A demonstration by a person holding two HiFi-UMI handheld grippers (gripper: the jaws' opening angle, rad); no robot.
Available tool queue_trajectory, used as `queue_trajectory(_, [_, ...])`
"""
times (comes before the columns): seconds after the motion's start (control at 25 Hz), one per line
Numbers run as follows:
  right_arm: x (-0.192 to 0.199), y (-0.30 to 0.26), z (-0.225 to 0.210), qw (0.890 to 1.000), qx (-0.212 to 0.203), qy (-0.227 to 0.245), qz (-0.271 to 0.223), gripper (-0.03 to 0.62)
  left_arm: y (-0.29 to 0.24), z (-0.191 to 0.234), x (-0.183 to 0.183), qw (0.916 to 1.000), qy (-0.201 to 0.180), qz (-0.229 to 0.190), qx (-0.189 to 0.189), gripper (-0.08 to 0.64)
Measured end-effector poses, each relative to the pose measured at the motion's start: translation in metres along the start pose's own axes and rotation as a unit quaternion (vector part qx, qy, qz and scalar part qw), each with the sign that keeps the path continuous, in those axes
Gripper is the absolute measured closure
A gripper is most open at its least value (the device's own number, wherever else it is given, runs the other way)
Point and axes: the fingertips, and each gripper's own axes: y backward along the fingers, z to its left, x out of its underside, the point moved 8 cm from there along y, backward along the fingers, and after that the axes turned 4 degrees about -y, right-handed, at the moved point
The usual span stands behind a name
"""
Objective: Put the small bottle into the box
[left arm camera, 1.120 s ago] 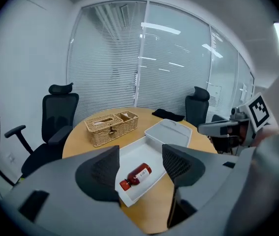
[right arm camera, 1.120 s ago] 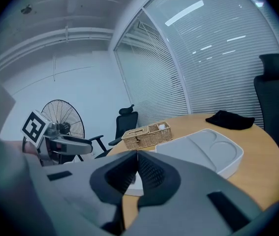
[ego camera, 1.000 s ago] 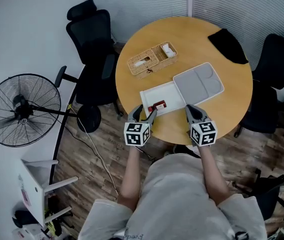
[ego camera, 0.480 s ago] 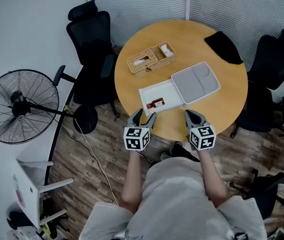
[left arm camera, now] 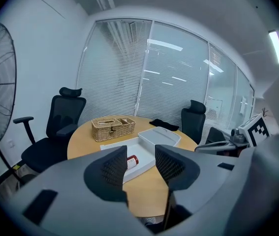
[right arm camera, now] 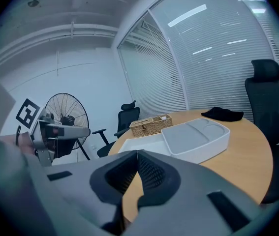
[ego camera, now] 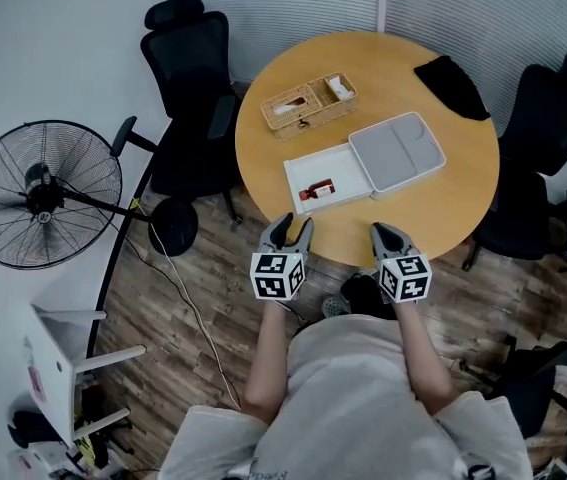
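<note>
The small red bottle (ego camera: 316, 189) lies on its side in the open white box (ego camera: 341, 168) on the round wooden table; it also shows past my left jaws as the bottle (left arm camera: 132, 160). My left gripper (ego camera: 289, 231) hangs off the table's near edge, short of the box. Its jaws have just been closing and still stand apart, with nothing between them (left arm camera: 141, 154). My right gripper (ego camera: 382, 232) hangs beside it, also off the edge, shut and empty (right arm camera: 137, 154).
The box's grey-white lid (ego camera: 397, 152) lies joined to its right side. A wicker basket (ego camera: 308, 105) and a black cloth (ego camera: 450, 85) sit farther back. Black office chairs (ego camera: 191, 63) ring the table, and a standing fan (ego camera: 43, 193) is at the left.
Both grippers have drawn back from the box, from over the table's near edge to over the floor. The left jaws have narrowed. The bottle stays in the box.
</note>
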Motion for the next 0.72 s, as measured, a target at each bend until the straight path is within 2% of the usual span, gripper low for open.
queue_trajectory(0.28, [0.002, -0.003, 0.006, 1.0, -0.009, -0.012, -0.003, 0.574, 0.014, -0.005, 0.008, 0.9998, 0.009, -0.016, -0.01, 0.413])
queue_trajectory(0.56, [-0.013, -0.012, 0.014, 1.0, -0.026, 0.002, -0.015, 0.574, 0.021, -0.011, 0.002, 0.999, 0.004, -0.04, -0.018, 0.53])
queue_trajectory(0.72, [-0.008, -0.018, 0.021, 0.999, -0.036, 0.015, -0.002, 0.575, 0.024, -0.01, 0.002, 0.9988, 0.003, -0.045, -0.02, 0.532])
